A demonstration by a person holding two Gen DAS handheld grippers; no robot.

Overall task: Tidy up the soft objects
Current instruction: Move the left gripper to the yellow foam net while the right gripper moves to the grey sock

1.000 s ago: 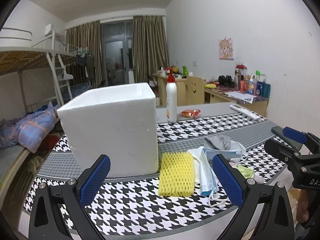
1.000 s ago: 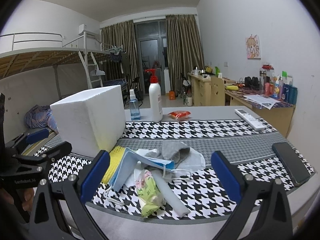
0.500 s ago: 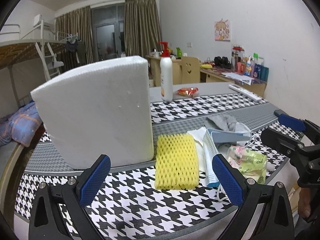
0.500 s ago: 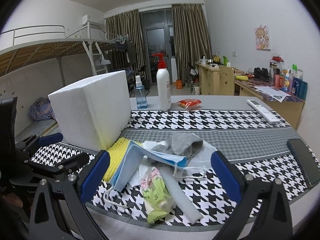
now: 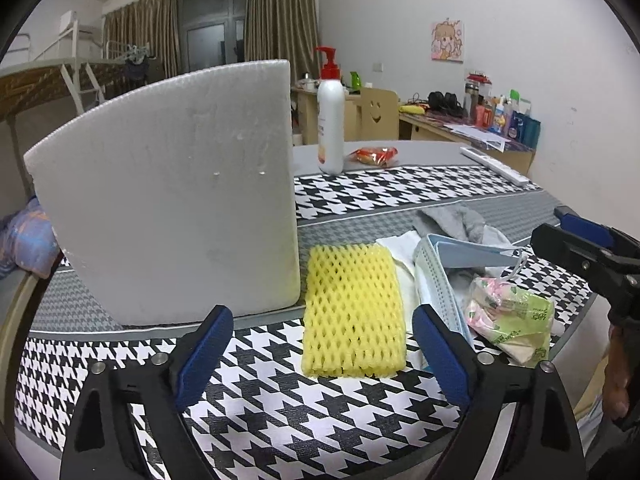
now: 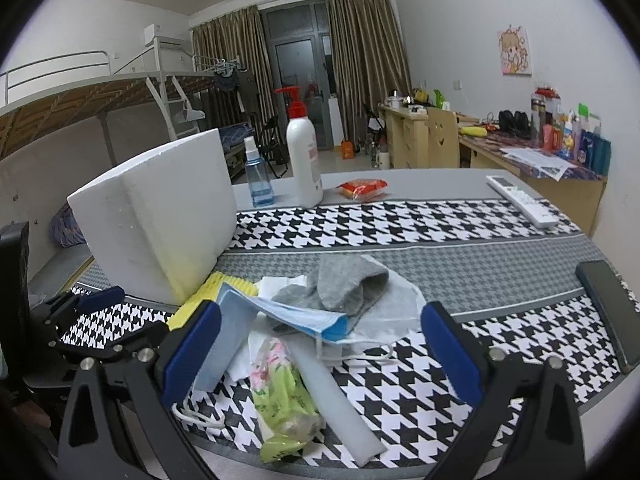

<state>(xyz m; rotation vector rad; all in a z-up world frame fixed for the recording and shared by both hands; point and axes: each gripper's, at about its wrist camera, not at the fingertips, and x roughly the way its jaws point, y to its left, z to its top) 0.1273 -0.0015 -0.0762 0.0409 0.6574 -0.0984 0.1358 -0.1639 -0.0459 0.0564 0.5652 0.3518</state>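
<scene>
While both my grippers hang over the near edge of the tabletop [image 5: 360,188], neither one holds anything.

My left gripper [image 5: 322,354] has just been closing a little, yet its fingers stand wide, with the near end of the yellow foam net [image 5: 352,308] between them, untouched. That net lies beside the white foam box [image 5: 168,216]. My right gripper [image 6: 320,354] is spread wide over the pile: blue face mask [image 6: 296,316], grey sock [image 6: 344,284], green tissue pack [image 6: 282,396].
</scene>
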